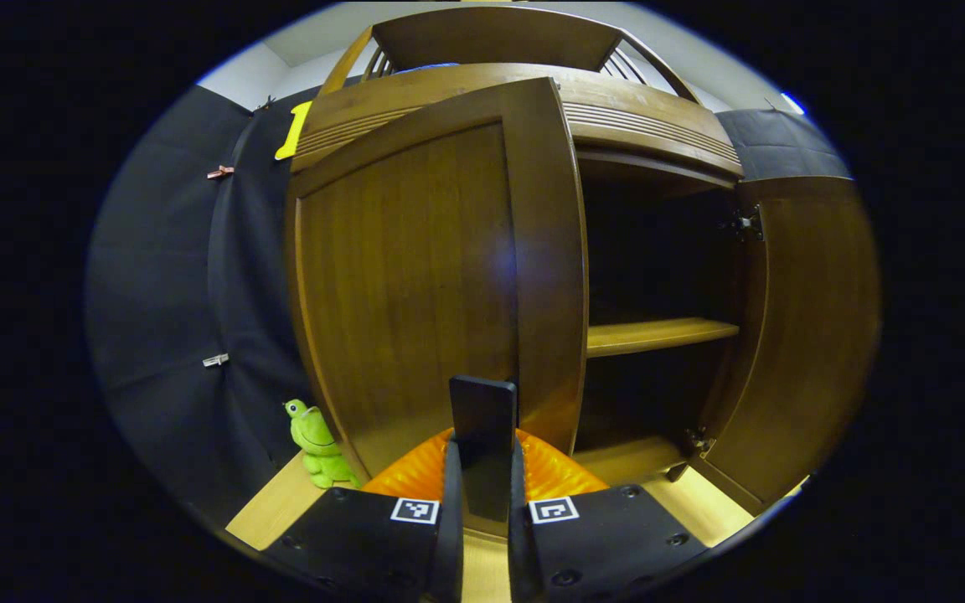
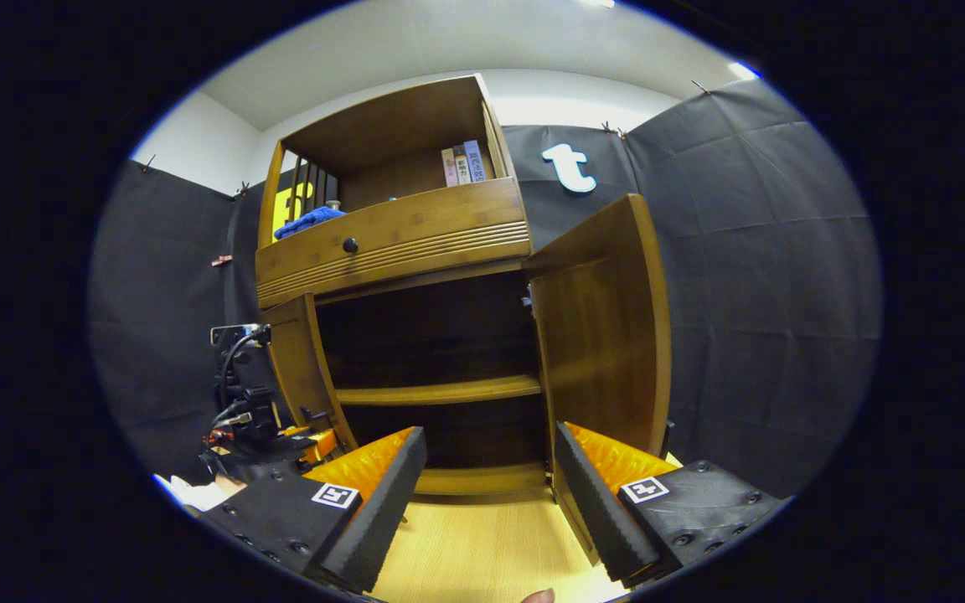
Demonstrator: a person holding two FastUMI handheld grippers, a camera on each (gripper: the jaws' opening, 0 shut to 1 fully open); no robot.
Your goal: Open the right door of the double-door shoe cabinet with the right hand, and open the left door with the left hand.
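Fingers of my left tool sit nearly together, both pressing a dark flat handle on the left door, low at its free edge. That door stands partly swung out toward me, its brown wood panel glossy. My right tool hangs free in front of the shoe cabinet, its fingers spread wide with nothing between them. Just beyond it, the right door stands fully open, edge toward me. Between the doors I see the dark inside and one shelf. A green frog toy sits on the floor beside the cabinet's left corner.
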